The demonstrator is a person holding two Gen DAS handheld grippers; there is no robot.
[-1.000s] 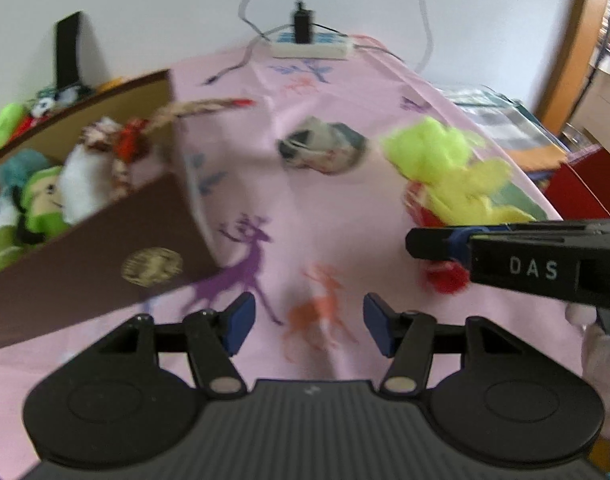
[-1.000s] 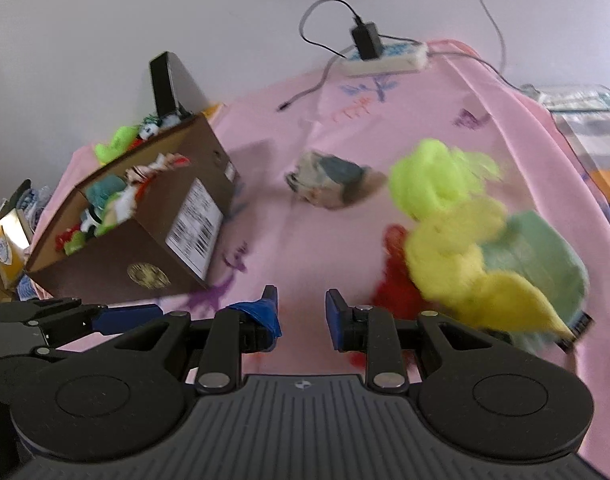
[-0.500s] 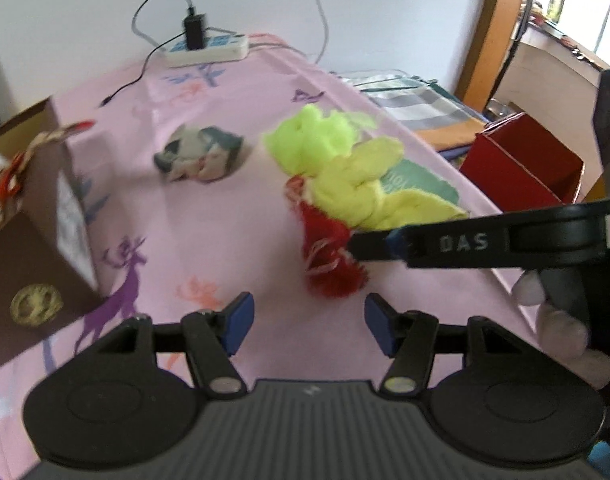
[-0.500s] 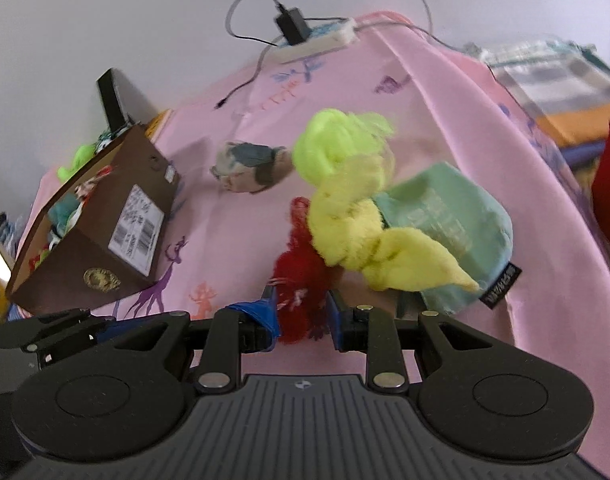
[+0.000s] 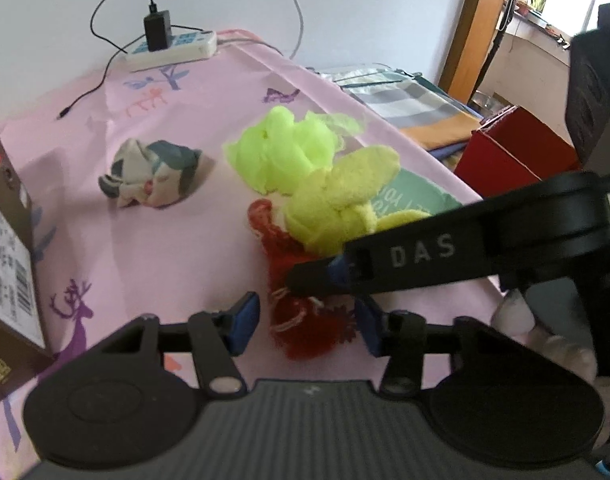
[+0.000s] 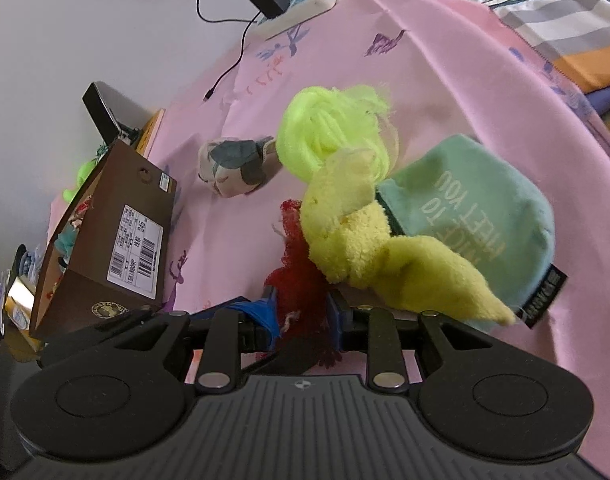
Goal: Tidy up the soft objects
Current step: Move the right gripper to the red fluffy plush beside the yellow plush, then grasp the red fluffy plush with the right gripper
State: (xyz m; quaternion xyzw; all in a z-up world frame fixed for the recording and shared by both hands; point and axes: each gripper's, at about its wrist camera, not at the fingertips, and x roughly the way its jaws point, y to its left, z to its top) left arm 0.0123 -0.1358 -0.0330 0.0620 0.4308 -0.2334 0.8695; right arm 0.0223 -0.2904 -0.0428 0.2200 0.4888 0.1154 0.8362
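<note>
Pink cloth printed with deer and birds covers the bench, the largest surface in both views. At its left edge stands a brown cardboard box with a barcode label, soft toys packed inside. Right of centre lies a mint green pouch with pale lettering, and draped across it a pale yellow plush piece, touching a neon green yarn bundle behind it. A grey and white crumpled soft item sits apart, between box and yarn. A white power strip with a black charger lies at the far edge. The right gripper is closed narrowly on a red knitted toy, its fingers pinching the fabric. The left gripper hangs wide, its blue pads either side of the same toy without clamping it.
</note>
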